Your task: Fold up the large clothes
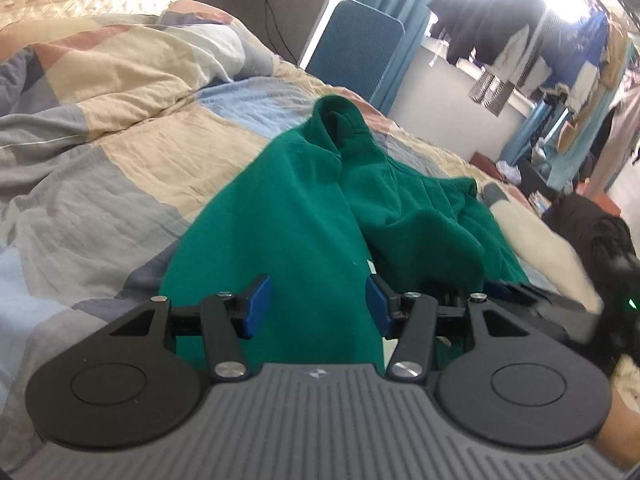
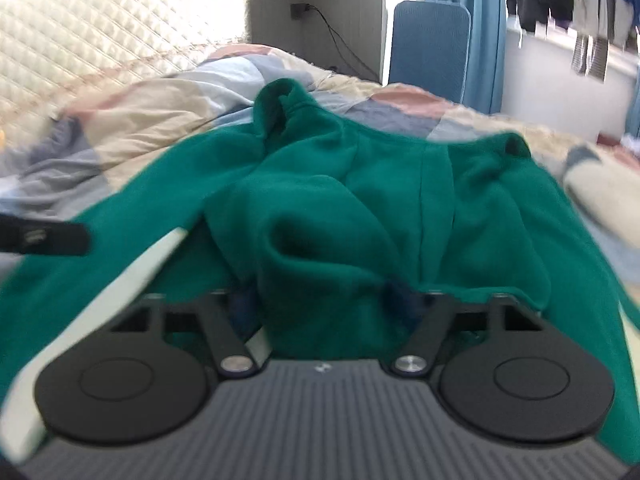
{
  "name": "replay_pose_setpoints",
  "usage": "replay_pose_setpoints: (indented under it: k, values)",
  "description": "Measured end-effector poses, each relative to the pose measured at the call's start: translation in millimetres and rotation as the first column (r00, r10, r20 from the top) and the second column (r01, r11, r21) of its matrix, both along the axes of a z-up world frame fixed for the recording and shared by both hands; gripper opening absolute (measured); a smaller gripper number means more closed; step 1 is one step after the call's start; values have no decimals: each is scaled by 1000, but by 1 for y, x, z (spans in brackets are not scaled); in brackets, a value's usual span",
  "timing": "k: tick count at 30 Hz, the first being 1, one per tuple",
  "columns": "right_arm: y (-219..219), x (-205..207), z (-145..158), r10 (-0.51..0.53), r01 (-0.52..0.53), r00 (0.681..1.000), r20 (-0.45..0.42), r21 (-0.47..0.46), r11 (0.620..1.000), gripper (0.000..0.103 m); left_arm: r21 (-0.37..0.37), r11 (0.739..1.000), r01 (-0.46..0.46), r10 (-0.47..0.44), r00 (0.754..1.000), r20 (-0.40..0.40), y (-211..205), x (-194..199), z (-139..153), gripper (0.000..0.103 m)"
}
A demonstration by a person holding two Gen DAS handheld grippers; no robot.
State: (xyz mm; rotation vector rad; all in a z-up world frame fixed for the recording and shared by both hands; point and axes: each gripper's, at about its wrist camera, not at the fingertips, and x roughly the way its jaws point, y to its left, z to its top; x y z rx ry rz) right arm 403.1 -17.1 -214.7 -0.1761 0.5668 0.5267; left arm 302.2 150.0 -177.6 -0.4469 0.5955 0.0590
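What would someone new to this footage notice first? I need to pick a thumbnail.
The bright green garment dominates, crumpled across the patchwork quilt on the bed. Its fabric fills the gap between the blue pads of the left gripper and bunches up inside the right gripper. Behind, clothes hang by a bright window.

The garment (image 2: 360, 184) lies on the quilt (image 1: 120, 128) (chair (image 2: 430, 44) behind the bed).
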Motion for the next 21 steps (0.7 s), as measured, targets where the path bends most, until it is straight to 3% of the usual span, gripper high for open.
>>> replay_pose_setpoints:
  k: [1,3,9,16,21]
  values:
    - [4,12,2,-4,4,1000,3,0,1000,45,-4,1000,-9,9,1000,3,2,-1,0,58]
    - [11,37,11,-25,25,1000,9,-3,1000,17,-6,1000,-31,31,999,10,7,-2,-2,58]
    - [37,139,68,-147,145,988,48,58,988,12,-31,998,-49,49,999,8,24,15,-18,58]
    - [84,252,152,-227,205,944,241,113,972,11,-58,996,-74,78,995,60,31,25,-24,58]
    - [109,312,157,-268,246,899,346,106,963,12,-37,995,-90,94,986,138,33,26,-16,58]
